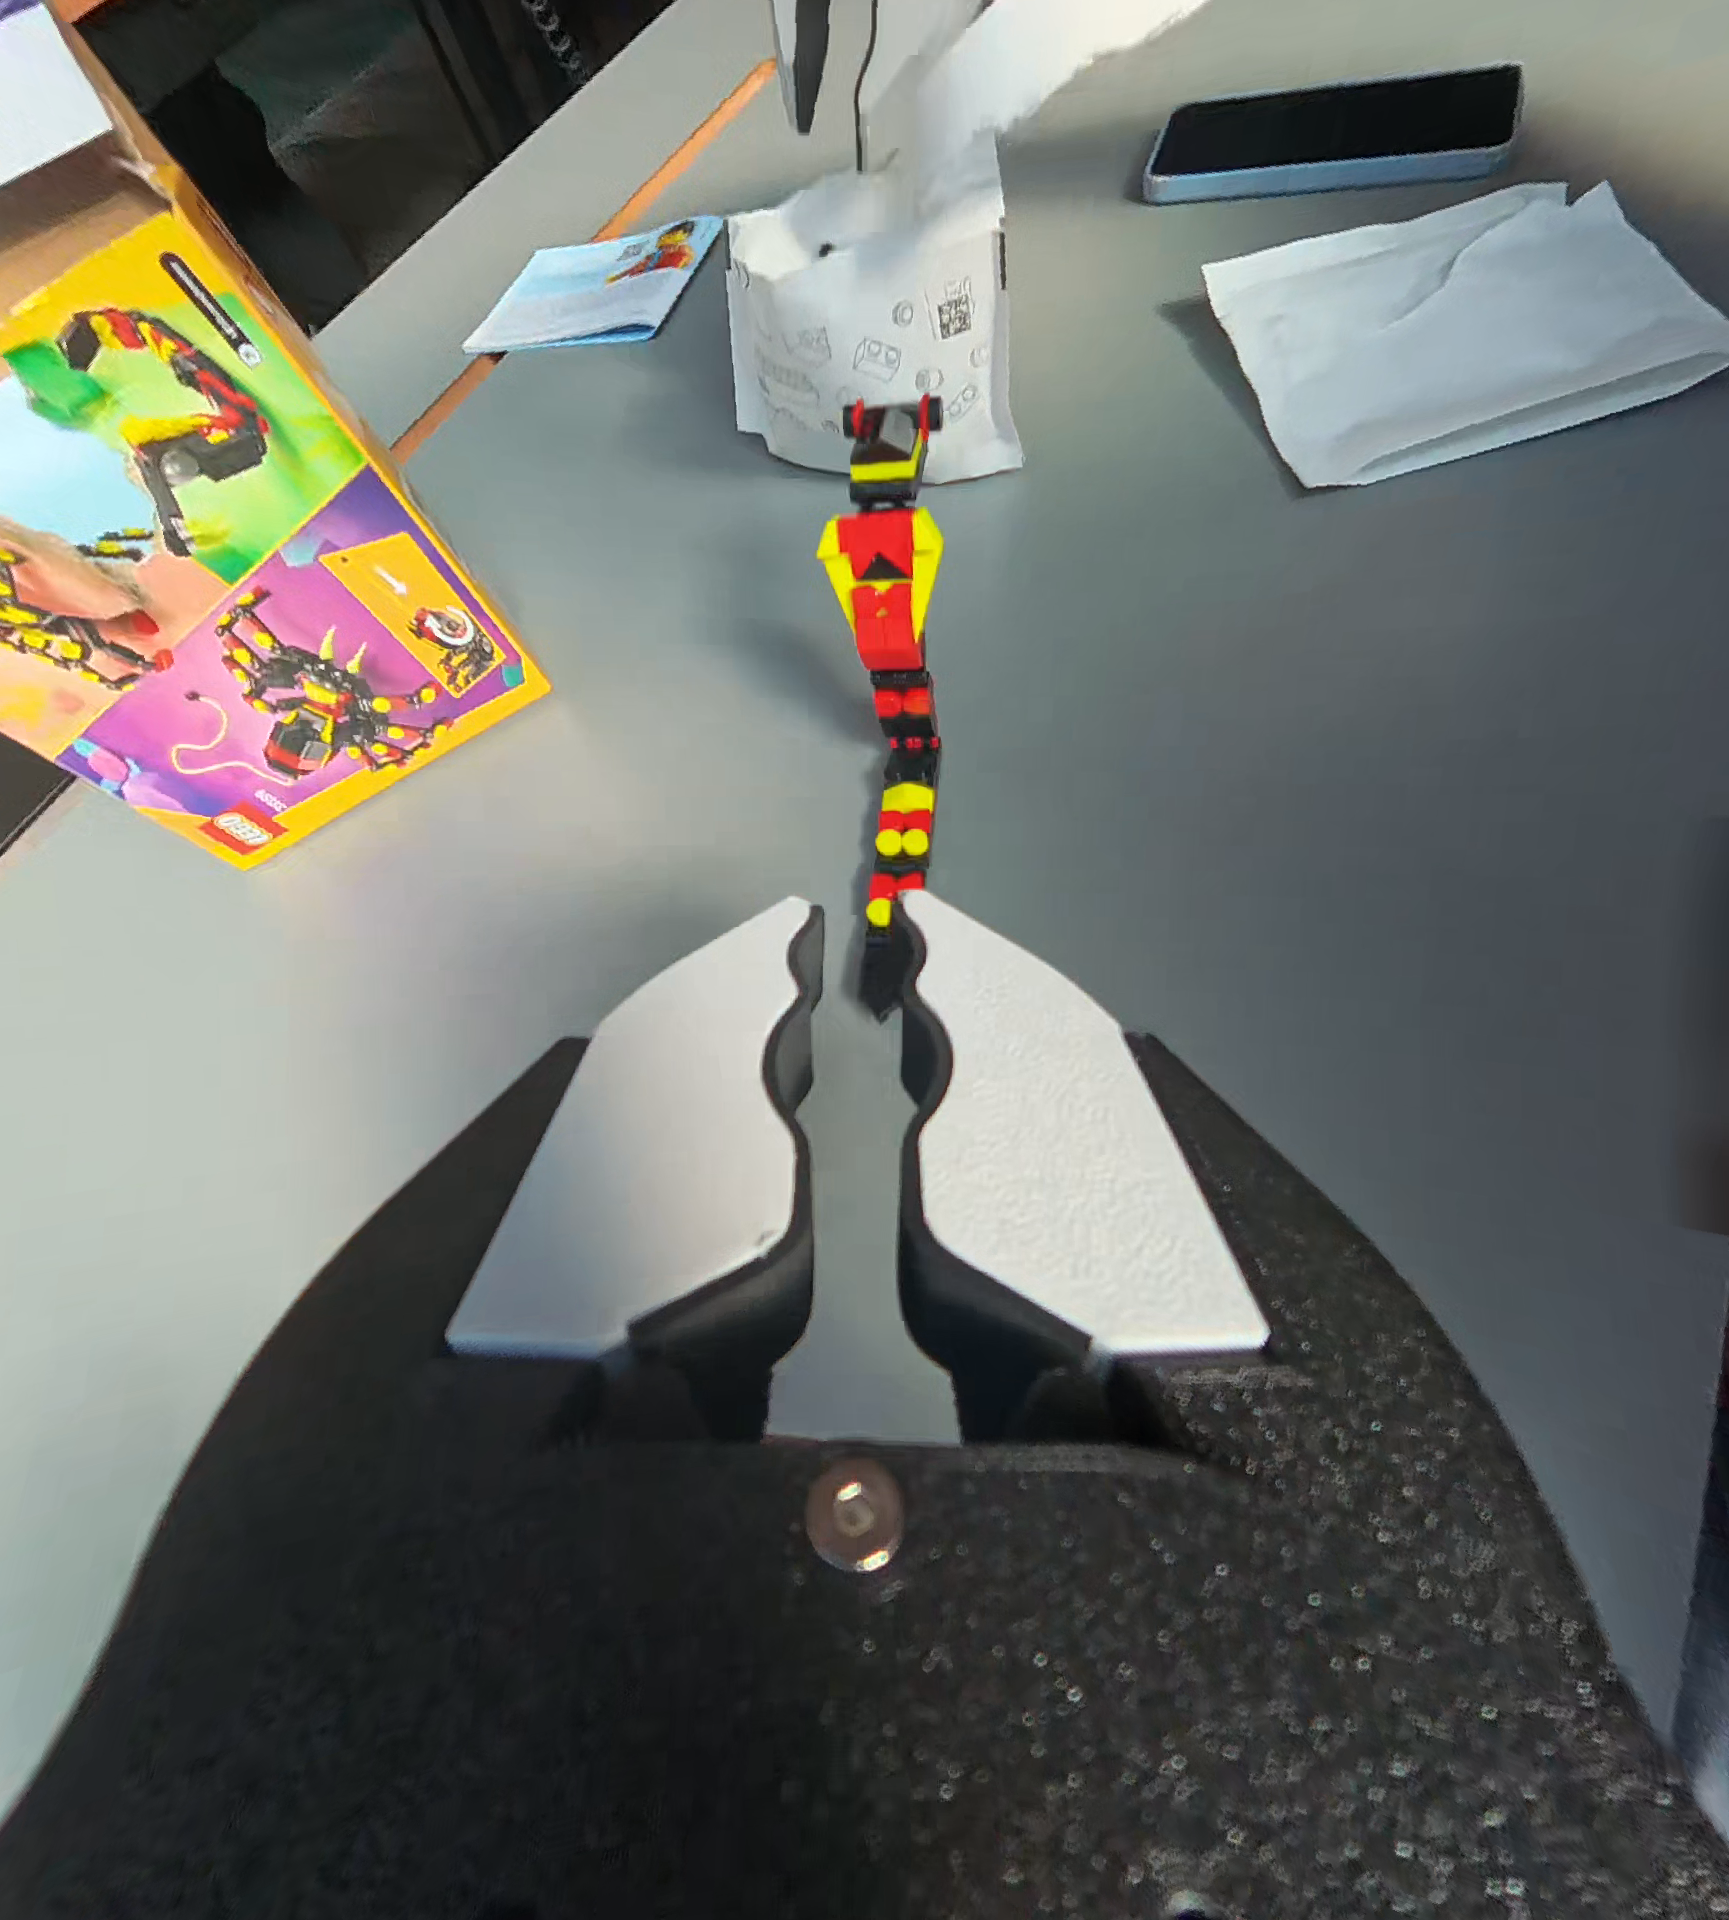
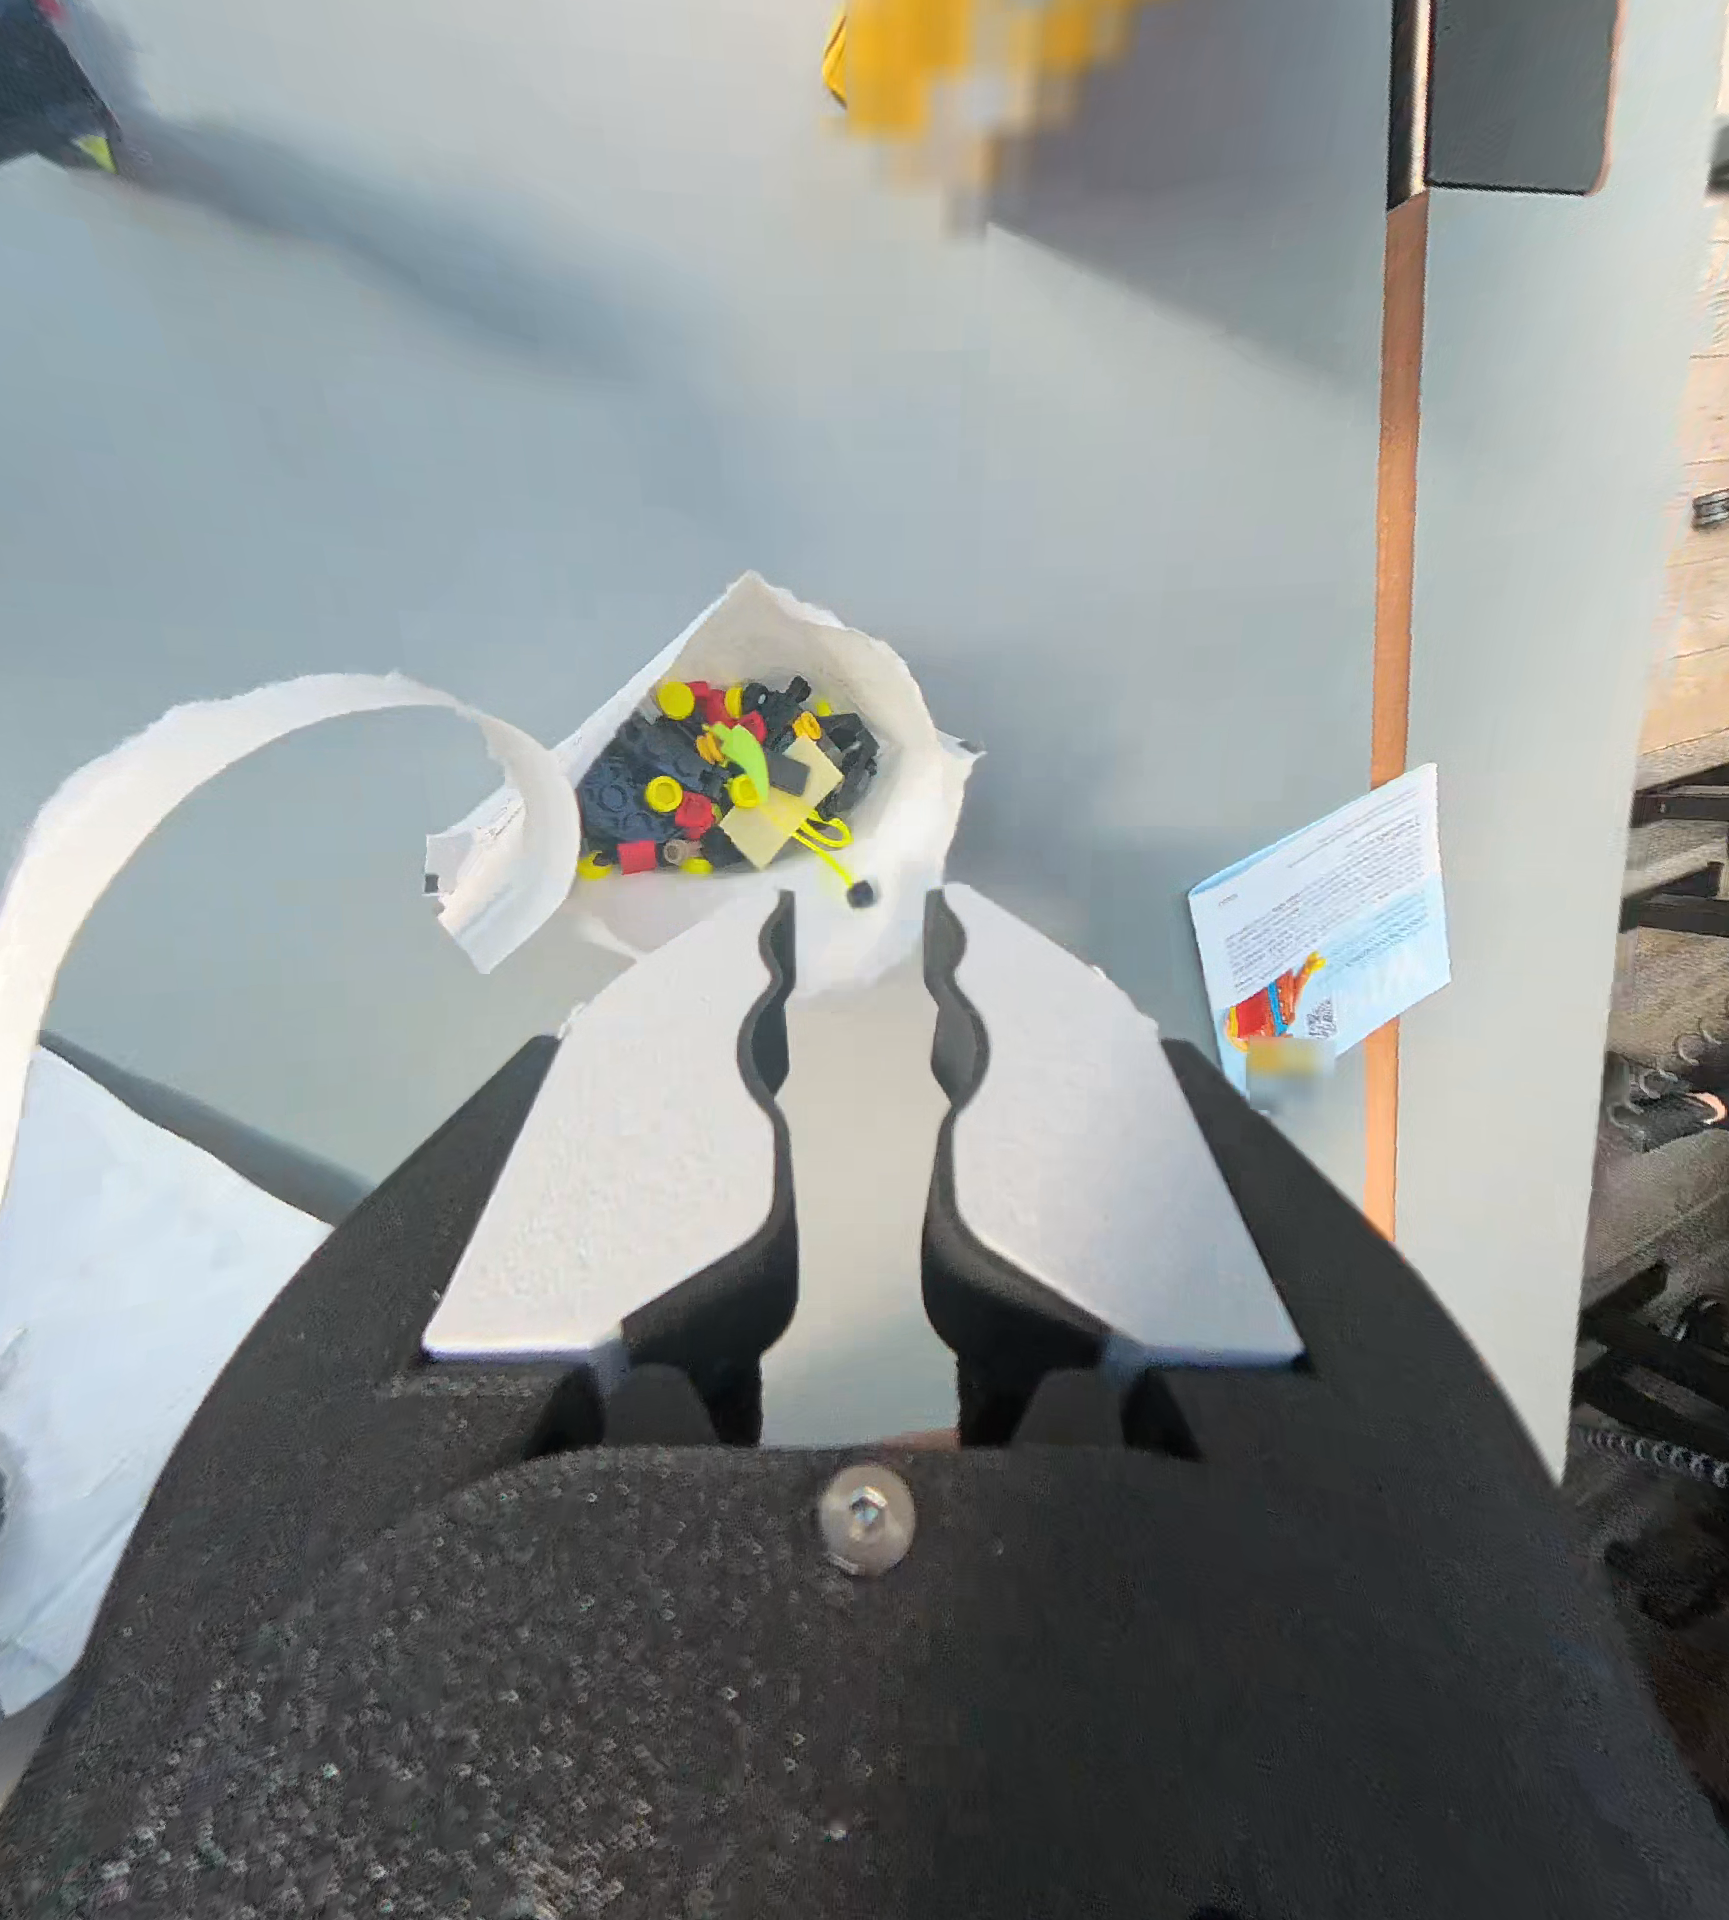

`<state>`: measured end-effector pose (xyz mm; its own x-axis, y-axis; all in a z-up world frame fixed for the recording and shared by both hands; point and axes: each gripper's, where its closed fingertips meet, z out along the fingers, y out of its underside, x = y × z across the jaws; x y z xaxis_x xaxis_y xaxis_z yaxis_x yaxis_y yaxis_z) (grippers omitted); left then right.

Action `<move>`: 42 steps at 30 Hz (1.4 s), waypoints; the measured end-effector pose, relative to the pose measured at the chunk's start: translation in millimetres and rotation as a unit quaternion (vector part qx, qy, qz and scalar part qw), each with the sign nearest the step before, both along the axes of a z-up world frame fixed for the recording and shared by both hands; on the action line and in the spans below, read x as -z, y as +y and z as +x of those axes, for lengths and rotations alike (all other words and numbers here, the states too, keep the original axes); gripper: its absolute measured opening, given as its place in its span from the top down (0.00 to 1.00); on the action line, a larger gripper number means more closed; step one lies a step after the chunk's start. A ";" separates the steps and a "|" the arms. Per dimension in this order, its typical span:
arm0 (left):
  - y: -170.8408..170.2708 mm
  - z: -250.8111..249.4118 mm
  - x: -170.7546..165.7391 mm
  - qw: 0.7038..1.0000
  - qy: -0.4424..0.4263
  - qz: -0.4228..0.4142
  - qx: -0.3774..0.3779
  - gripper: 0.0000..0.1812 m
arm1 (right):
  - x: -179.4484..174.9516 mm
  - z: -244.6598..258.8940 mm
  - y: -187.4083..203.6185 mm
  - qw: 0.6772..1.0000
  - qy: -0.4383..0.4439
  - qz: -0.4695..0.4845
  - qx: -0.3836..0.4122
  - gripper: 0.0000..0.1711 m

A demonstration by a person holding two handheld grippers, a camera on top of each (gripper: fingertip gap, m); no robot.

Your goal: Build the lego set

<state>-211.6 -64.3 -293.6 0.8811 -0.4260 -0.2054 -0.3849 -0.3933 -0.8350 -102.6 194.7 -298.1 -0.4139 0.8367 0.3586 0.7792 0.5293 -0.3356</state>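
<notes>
Lying along the centre line of the left wrist view, the red, yellow and black segmented brick chain (image 1: pixel 896 665) runs from frame centre down to the left gripper (image 1: pixel 862 935), its long axis in line with the fingers. Its black tail end sits in the narrow gap between the tips; whether the pads press it cannot be told. In the right wrist view, the torn white paper bag of loose small bricks (image 2: pixel 735 774) stands just ahead of the right gripper (image 2: pixel 860 909), fingers moderately apart and empty. Judged nearer to the chain: the left gripper. The grey tabletop (image 1: pixel 1359 831) carries both.
</notes>
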 end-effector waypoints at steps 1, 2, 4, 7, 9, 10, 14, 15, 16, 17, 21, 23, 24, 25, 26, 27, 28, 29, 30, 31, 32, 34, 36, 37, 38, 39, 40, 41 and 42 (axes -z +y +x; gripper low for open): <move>-13.3 2.0 5.3 1.000 -0.004 -0.011 0.001 0.94 | -17.0 -2.6 -1.2 0.999 0.034 0.001 0.009 0.87; -26.7 9.0 11.5 0.999 -0.018 -0.025 0.014 0.93 | -37.3 -1.9 -8.2 0.997 0.073 -0.005 0.010 0.87; -45.8 24.8 27.7 0.997 -0.040 -0.051 0.040 0.92 | -71.3 5.9 -37.0 0.990 0.140 -0.023 0.001 0.89; -50.0 35.8 62.2 0.994 -0.002 -0.091 0.057 0.88 | -90.1 17.7 -83.6 0.980 0.193 -0.044 -0.007 0.90; -47.1 40.8 77.8 0.991 0.021 -0.112 0.067 0.87 | -87.5 23.6 -107.5 0.977 0.206 -0.054 -0.012 0.90; -44.8 42.8 82.7 0.990 0.024 -0.118 0.072 0.87 | -86.2 27.2 -116.2 0.975 0.212 -0.058 -0.014 0.90; -39.1 44.9 87.3 0.986 0.003 -0.143 0.084 0.94 | -79.8 43.4 -127.2 0.969 0.232 -0.081 -0.001 0.92; -39.4 45.4 87.8 0.985 0.001 -0.148 0.089 0.96 | -77.9 47.9 -124.2 0.968 0.235 -0.081 0.007 0.92; -39.4 45.0 88.0 0.984 0.000 -0.151 0.092 0.96 | -76.1 52.8 -121.3 0.968 0.238 -0.083 0.013 0.93; -39.4 44.4 88.0 0.983 0.000 -0.157 0.094 0.96 | -74.6 59.3 -118.8 0.967 0.240 -0.087 0.018 0.93; -6.0 50.1 43.1 0.990 -0.014 -0.093 0.108 0.97 | -72.0 79.2 -107.8 0.962 0.253 -0.096 0.037 0.94; 41.5 55.0 -8.7 0.993 0.020 -0.014 0.116 0.97 | -70.8 84.4 -97.3 0.959 0.261 -0.103 0.048 0.94; 68.8 60.9 -32.0 0.991 0.038 0.016 0.127 0.97 | -69.9 85.9 -91.6 0.956 0.264 -0.111 0.055 0.94; 97.6 68.8 -48.1 0.988 0.052 0.028 0.145 0.96 | -69.2 86.6 -86.5 0.954 0.270 -0.115 0.064 0.94; 126.9 78.0 -56.6 0.984 0.062 0.024 0.168 0.96 | -68.7 87.4 -82.3 0.951 0.276 -0.116 0.070 0.94; 155.5 88.7 -60.8 0.979 0.064 0.015 0.193 0.96 | -68.6 88.3 -79.2 0.949 0.283 -0.119 0.075 0.94; 181.7 99.2 -60.6 0.974 0.064 0.001 0.217 0.96 | -68.6 89.2 -76.1 0.946 0.289 -0.120 0.082 0.94; 204.7 106.5 -54.7 0.969 0.071 -0.023 0.236 0.96 | -68.3 90.8 -73.6 0.944 0.293 -0.121 0.087 0.94; 223.7 110.7 -45.0 0.963 0.084 -0.051 0.250 0.96 | -68.3 92.9 -72.3 0.943 0.296 -0.121 0.090 0.93; 238.7 113.1 -34.3 0.958 0.096 -0.074 0.261 0.96 | -69.3 95.2 -71.6 0.941 0.302 -0.123 0.093 0.93; 248.6 114.8 -23.3 0.952 0.103 -0.097 0.271 0.96 | -70.4 97.4 -72.2 0.939 0.306 -0.127 0.093 0.93; 256.3 116.2 -6.4 0.943 0.104 -0.138 0.285 0.92 | -72.0 101.6 -74.6 0.936 0.312 -0.135 0.093 0.93; 258.7 115.1 -5.5 0.945 0.094 -0.132 0.284 0.87 | -74.6 100.4 -83.5 0.931 0.322 -0.152 0.080 0.92; 257.3 113.7 -9.9 0.949 0.083 -0.121 0.280 0.85 | -75.1 96.8 -90.3 0.928 0.326 -0.163 0.072 0.91; 254.4 110.4 -16.0 0.954 0.073 -0.109 0.271 0.84 | -74.2 91.5 -98.7 0.927 0.328 -0.173 0.059 0.91; 248.6 105.1 -22.7 0.958 0.064 -0.099 0.261 0.83 | -72.1 84.3 -107.6 0.926 0.327 -0.182 0.048 0.90; 237.9 97.9 -29.5 0.962 0.056 -0.093 0.250 0.82 | -68.8 75.1 -116.2 0.924 0.327 -0.192 0.040 0.89; 221.6 91.3 -36.1 0.965 0.042 -0.088 0.244 0.82 | -63.2 65.5 -124.1 0.924 0.323 -0.200 0.033 0.88; 198.9 86.2 -39.9 0.964 0.023 -0.089 0.249 0.82 | -56.6 55.2 -129.9 0.924 0.321 -0.207 0.031 0.87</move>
<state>-125.4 134.6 -253.6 0.5507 -0.8253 -0.1247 -0.5977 -0.2855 -0.7492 -47.4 64.8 -241.5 -0.1736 0.9722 0.1569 0.3749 0.2126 -0.9024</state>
